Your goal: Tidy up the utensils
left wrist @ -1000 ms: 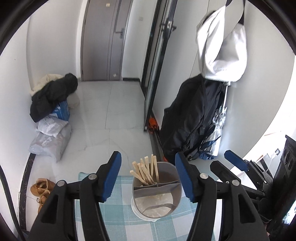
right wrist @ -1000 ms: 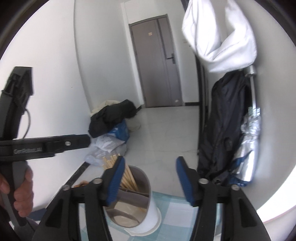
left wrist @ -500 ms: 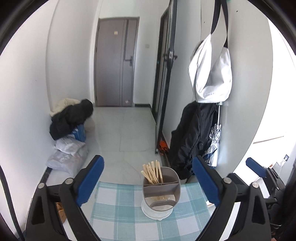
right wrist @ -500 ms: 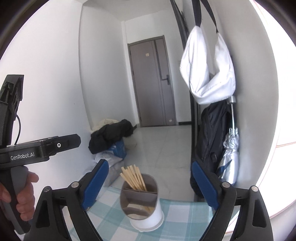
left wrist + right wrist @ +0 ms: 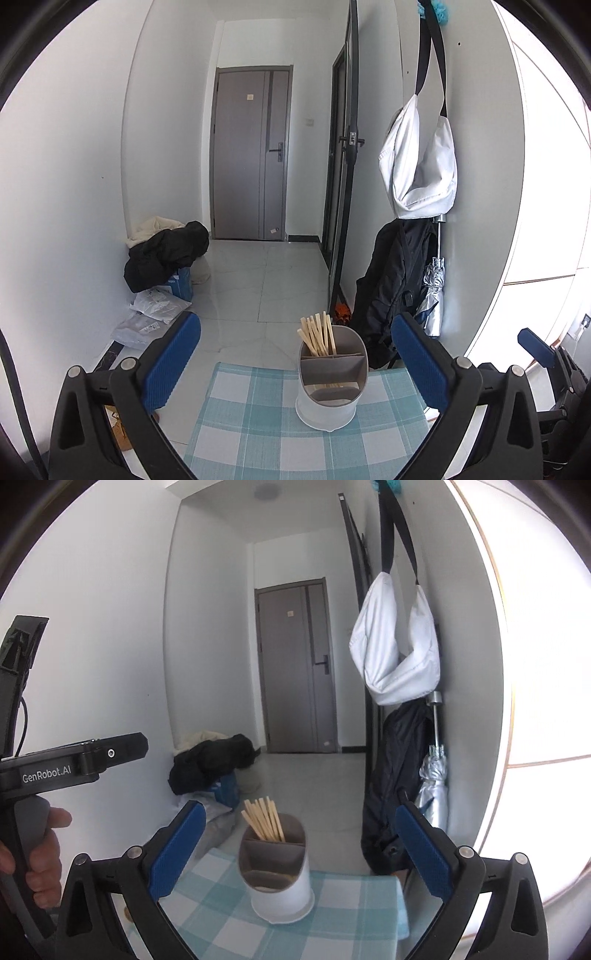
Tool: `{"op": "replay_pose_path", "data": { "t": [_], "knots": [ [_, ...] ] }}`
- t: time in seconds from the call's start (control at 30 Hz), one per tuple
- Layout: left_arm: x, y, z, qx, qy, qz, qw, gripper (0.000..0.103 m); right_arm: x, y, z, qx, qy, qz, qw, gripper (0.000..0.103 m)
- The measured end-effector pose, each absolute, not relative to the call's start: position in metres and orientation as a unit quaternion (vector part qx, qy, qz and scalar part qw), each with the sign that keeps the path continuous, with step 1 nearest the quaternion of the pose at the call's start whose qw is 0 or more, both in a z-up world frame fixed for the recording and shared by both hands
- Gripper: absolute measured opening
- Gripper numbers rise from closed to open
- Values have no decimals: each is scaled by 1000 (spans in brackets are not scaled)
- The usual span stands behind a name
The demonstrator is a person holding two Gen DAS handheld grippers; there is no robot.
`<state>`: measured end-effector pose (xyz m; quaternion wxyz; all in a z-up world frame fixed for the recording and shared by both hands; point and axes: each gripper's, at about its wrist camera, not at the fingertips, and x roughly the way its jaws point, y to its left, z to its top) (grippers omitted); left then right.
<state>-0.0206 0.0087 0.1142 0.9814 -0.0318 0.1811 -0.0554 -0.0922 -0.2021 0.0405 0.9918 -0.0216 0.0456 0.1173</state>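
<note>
Left wrist view: we've got both grippers, left gripper (image 5: 295, 354) and right gripper (image 5: 297, 834), just opened wide, empty, the holder (image 5: 330, 391) with upright chopsticks (image 5: 317, 334) dead ahead.

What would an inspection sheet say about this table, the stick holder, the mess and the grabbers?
Surface: small table under a teal checked cloth.
Job's things: divided utensil holder upright on the cloth; wooden chopsticks in its far compartment.
Clutter: nothing seen on the table.
Grippers: left gripper and right gripper, jaws just opened wide, nothing between them.
Cables: black cable by the left gripper.
Surroundings: clothes pile, grey door, hanging white bag, folded umbrella.
</note>
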Motion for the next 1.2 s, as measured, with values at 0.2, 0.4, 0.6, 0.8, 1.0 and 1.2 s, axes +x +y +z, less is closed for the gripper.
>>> {"op": "replay_pose_path", "data": {
  "t": [0.2, 0.4, 0.6, 0.8, 1.0, 1.2],
  "knots": [
    [-35, 10, 101, -33, 176, -38, 983, 101, -104, -202, 23, -27, 46, 110, 993, 103],
    [-39, 5, 79, -29, 188, -32, 981, 101, -114, -202, 8, -28, 41, 113, 992, 103],
    [-37, 3, 62, -26, 203, -26, 979, 101, -113, -207, -6, -25, 49, 106, 993, 103],
    [-35, 5, 49, -29, 207, -21, 978, 101, -106, -214, -16, -20, 61, 98, 993, 103],
    [-28, -2, 35, -19, 217, -22, 976, 101, -100, -213, -26, -16, 78, 103, 992, 103],
    [-22, -1, 26, -19, 222, -20, 975, 101, -95, -215, -33, -9, 90, 96, 991, 103]
  ]
}}
